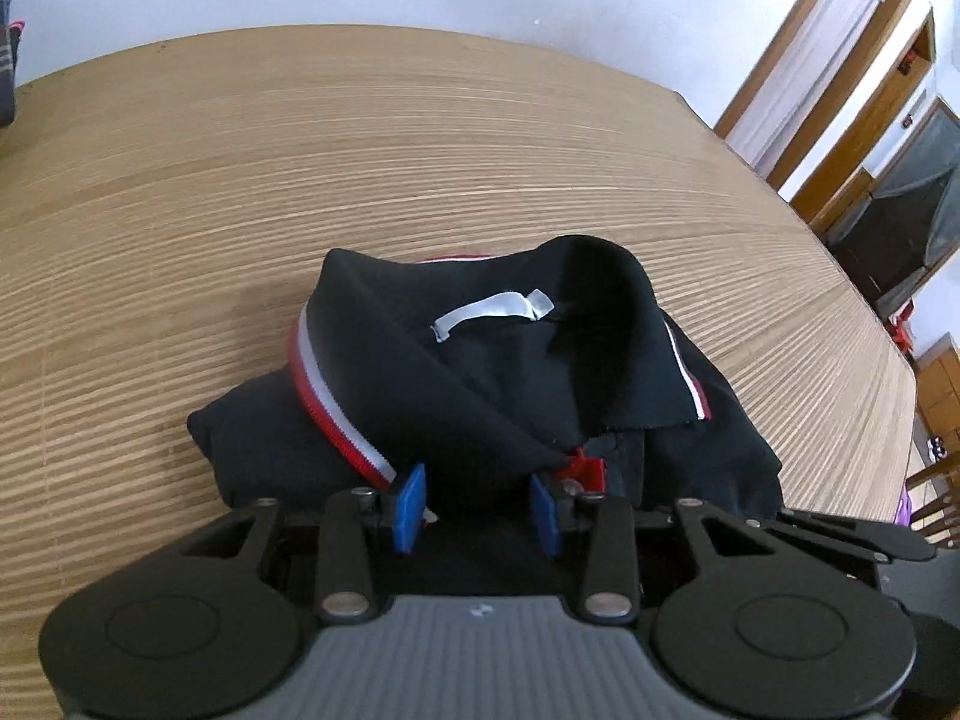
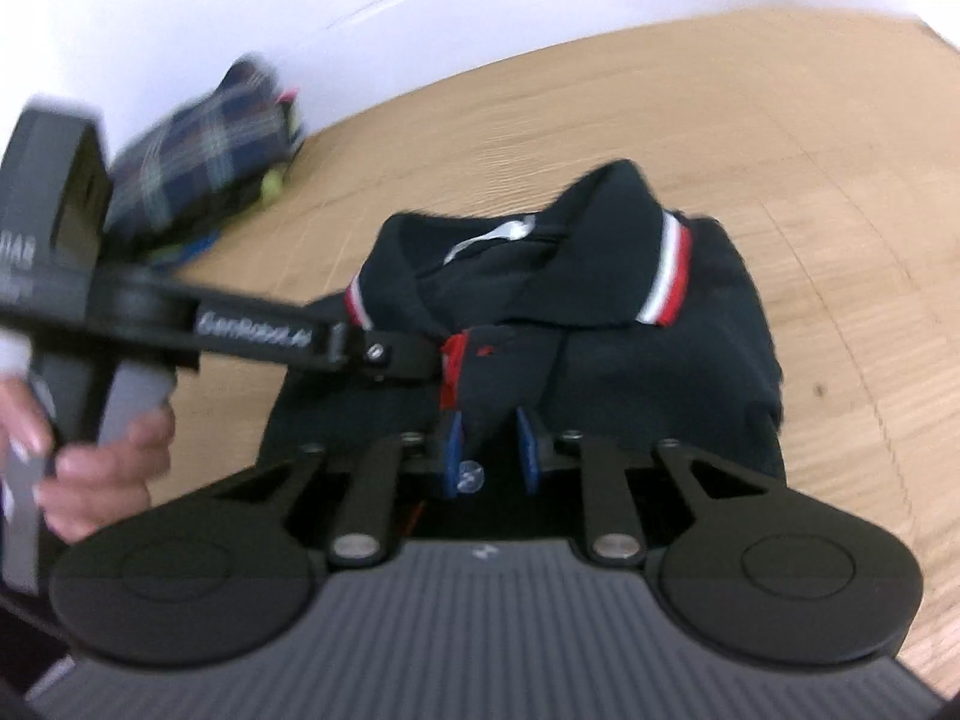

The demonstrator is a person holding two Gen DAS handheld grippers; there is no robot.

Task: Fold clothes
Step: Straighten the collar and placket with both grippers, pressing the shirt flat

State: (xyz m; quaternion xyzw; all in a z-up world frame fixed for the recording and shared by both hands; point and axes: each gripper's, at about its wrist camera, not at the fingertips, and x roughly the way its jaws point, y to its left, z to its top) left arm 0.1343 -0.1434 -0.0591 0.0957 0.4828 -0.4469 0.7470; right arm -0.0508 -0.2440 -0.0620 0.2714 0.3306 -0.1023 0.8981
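Observation:
A black polo shirt (image 1: 498, 384) with a red and white striped collar lies folded into a compact bundle on the wooden table (image 1: 300, 168), collar up, white neck label showing. My left gripper (image 1: 480, 507) is at the bundle's near edge, blue pads apart with black fabric between them. In the right wrist view the shirt (image 2: 600, 348) sits just ahead of my right gripper (image 2: 489, 447), whose blue pads stand close together around a fold of its front. The left gripper (image 2: 384, 354) reaches in from the left and touches the red placket.
A folded plaid garment (image 2: 204, 150) lies at the table's far left by the white wall. Wooden door frames (image 1: 840, 60) and a chair (image 1: 936, 498) stand to the right beyond the table's edge.

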